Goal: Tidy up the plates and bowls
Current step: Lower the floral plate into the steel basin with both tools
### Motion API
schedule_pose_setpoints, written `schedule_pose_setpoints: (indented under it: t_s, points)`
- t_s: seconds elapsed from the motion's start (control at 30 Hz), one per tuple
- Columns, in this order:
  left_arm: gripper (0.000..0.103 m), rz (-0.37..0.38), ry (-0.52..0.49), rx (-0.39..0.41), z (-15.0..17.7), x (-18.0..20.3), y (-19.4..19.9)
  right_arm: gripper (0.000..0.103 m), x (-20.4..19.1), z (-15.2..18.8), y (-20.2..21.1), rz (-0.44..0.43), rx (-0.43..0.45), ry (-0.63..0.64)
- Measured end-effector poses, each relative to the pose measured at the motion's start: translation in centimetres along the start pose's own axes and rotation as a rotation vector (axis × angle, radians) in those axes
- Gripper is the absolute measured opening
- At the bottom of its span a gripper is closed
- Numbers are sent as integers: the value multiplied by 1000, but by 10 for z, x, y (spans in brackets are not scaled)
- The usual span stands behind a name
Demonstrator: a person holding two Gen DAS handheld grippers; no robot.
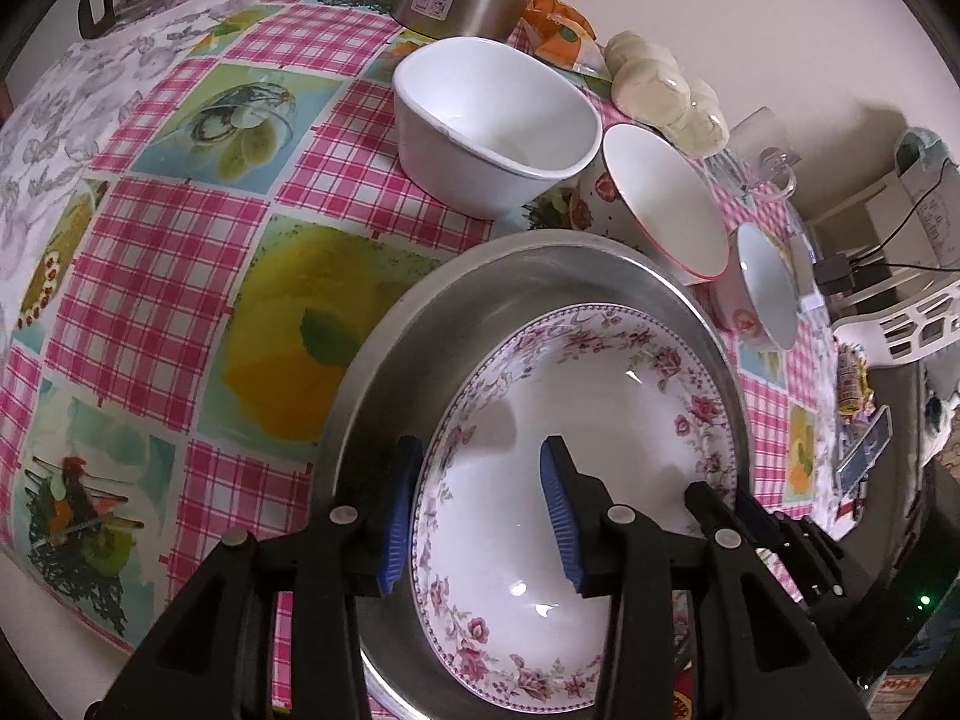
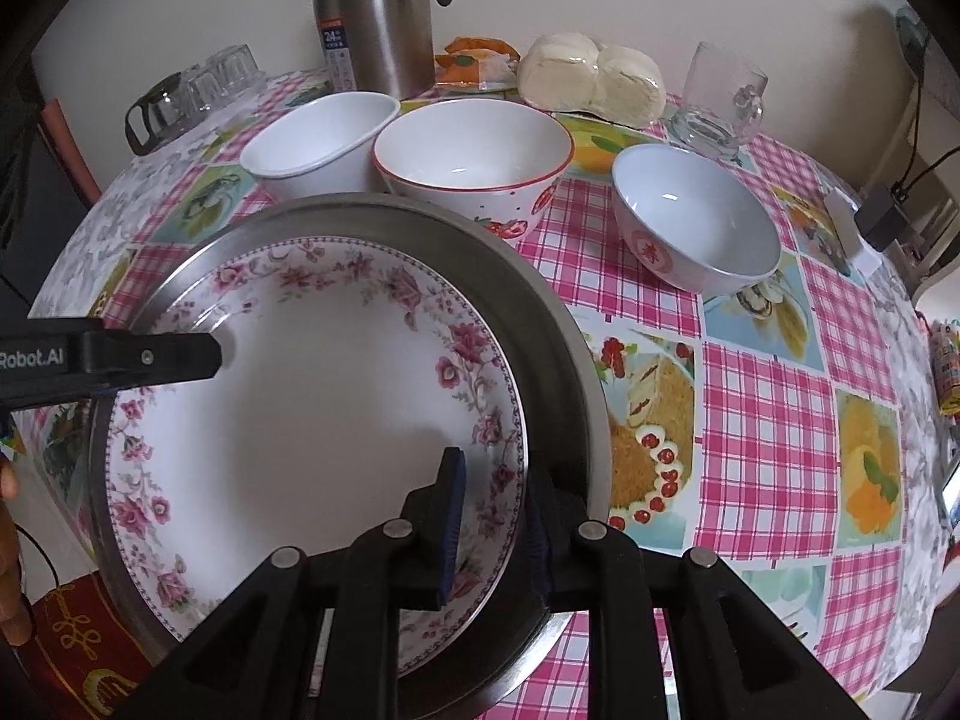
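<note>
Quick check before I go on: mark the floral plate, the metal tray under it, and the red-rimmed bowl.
floral plate (image 2: 312, 396), right wrist view, bare white centre.
metal tray (image 2: 558, 360), right wrist view, inner wall on its right side.
red-rimmed bowl (image 2: 468, 150), right wrist view, white inside.

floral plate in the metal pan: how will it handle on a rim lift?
The floral plate looks glazed and glossy, so probably slippery under the pads. It seems rigid ceramic, likely chipping if knocked on the metal pan. Both grippers, left and right, straddle opposite rims, so it should lift level.
</note>
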State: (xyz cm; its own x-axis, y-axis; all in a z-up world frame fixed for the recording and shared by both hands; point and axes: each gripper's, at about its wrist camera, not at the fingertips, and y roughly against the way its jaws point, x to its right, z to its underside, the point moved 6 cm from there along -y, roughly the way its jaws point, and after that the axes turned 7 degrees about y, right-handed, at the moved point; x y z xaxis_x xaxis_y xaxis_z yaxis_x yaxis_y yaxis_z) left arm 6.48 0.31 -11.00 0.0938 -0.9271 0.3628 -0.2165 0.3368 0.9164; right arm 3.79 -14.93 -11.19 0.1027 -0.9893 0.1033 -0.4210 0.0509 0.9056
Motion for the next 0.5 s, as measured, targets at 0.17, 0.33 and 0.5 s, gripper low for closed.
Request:
schedule_pose_setpoints:
  t_s: [0.17,0.33,0.5]
  points:
    - [42,-10,2,1,-1,0,-1,23,-2,-1,1,8,4,18]
    - [42,-25,-1,3,-2,-1,-2,23,-2,-3,5,18,21,31]
    - [42,-49,-17,4,0,0,-1,23,-3,-5,10,17,35,35]
